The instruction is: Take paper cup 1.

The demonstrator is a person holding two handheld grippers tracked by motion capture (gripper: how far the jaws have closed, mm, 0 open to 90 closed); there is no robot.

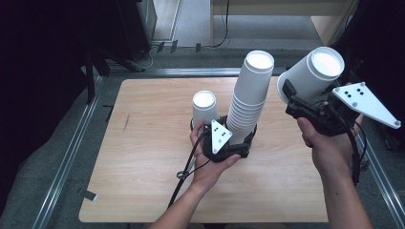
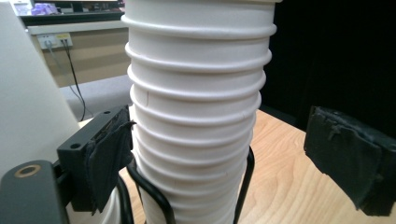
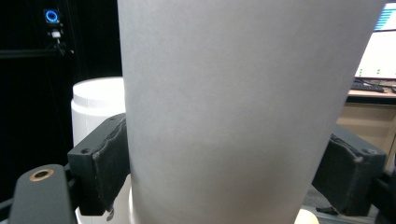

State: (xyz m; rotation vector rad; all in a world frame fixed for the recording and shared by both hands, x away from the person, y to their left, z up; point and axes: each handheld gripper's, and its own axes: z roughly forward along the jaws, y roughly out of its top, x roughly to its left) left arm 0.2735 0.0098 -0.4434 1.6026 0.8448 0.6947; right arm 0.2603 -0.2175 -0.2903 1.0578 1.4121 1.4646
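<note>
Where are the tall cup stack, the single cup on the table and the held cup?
tall cup stack (image 1: pixel 249 98): high view, mid-side.
single cup on the table (image 1: pixel 204 109): high view, side wall.
held cup (image 1: pixel 310 71): high view, side wall.

Table (image 1: pixel 143 181): pale wood-grain top, framed by grey metal rails.
Floor (image 1: pixel 248 33): grey, beyond the table's far edge, with a black cable across it.
Monitor (image 3: pixel 380 44): lit, at the right gripper view's edge.
Wall sockets (image 2: pixel 56 41): cables plugged in.
</note>
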